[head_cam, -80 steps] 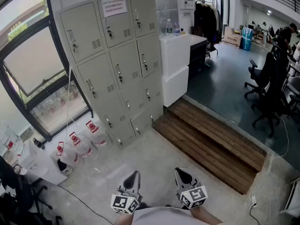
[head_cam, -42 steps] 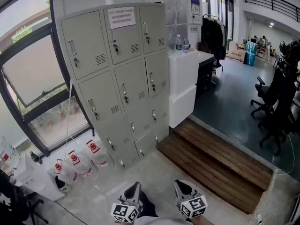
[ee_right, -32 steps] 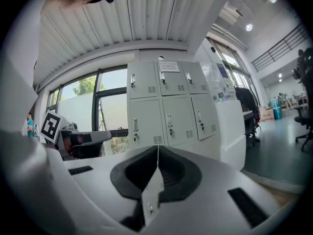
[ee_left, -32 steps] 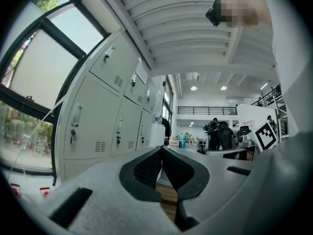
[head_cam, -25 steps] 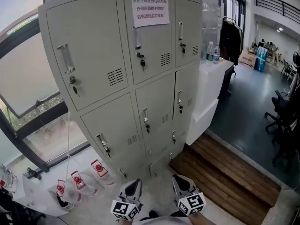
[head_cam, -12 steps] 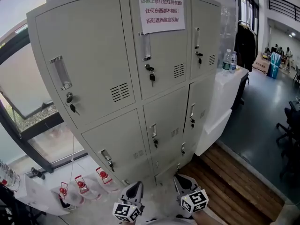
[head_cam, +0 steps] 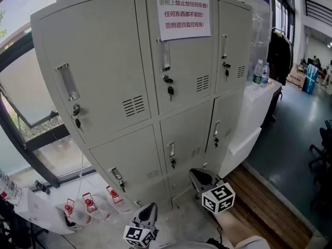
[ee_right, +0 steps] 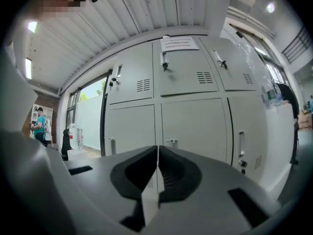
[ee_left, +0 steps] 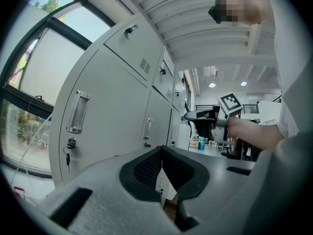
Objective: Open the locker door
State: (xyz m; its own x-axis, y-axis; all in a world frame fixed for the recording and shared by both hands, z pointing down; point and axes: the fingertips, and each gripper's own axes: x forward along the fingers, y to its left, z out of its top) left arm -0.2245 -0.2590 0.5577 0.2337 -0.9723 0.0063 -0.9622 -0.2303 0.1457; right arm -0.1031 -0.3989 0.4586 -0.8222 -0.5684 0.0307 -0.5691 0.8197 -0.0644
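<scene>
The locker cabinet stands with every door flush and closed, so by the look of it the opening itself has not begun; what remains is picking a door, reaching it, taking hold and swinging it out. The pictures do not settle which door is meant. The second-row centre door seems the likeliest, since its handle, with a key hanging in the lock just below it, is the fitting nearest the raised claw.

The right gripper is held up in front of the cabinet's lower middle column, below and slightly right of that handle and apart from the metal. Its own view shows the handle just above the jaw tips. The jaws are pressed together with nothing between them.

The left gripper hangs lower and further from the cabinet, near the person's body. Its jaws also meet at the tips and hold nothing.
</scene>
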